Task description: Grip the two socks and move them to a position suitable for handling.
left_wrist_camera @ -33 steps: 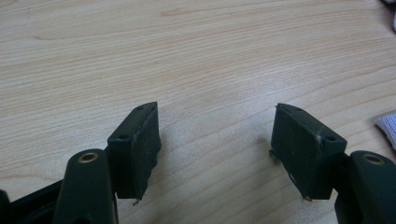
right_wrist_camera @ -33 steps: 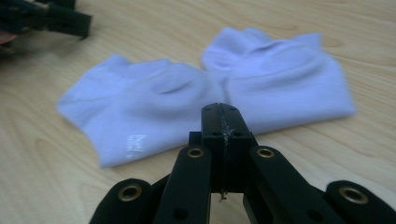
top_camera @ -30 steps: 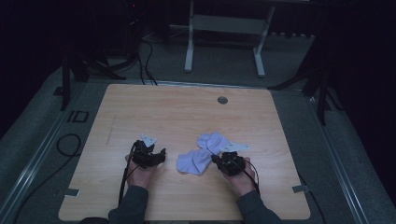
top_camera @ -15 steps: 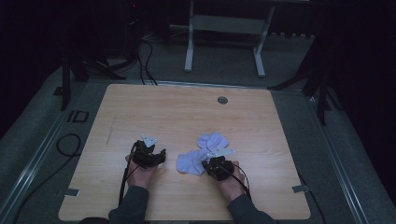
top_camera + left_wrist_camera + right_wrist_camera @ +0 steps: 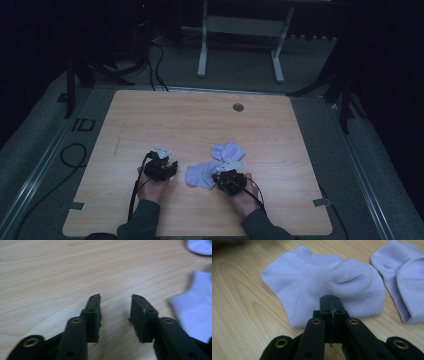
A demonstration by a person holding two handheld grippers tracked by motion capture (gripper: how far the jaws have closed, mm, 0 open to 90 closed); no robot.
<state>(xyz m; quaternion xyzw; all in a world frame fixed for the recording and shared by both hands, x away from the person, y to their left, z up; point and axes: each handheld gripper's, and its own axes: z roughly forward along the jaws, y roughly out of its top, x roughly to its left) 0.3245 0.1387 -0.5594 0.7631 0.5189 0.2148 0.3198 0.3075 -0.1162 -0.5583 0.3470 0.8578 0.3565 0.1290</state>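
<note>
Right gripper, jaws pressed together, pins the near pale lilac cotton ankle sock to the wooden table; left gripper, jaws just narrowing on nothing, waits nearby.

Dim room, grey carpet, wooden table

Left gripper jaws closing, gap remains; right gripper jaws together.
</note>
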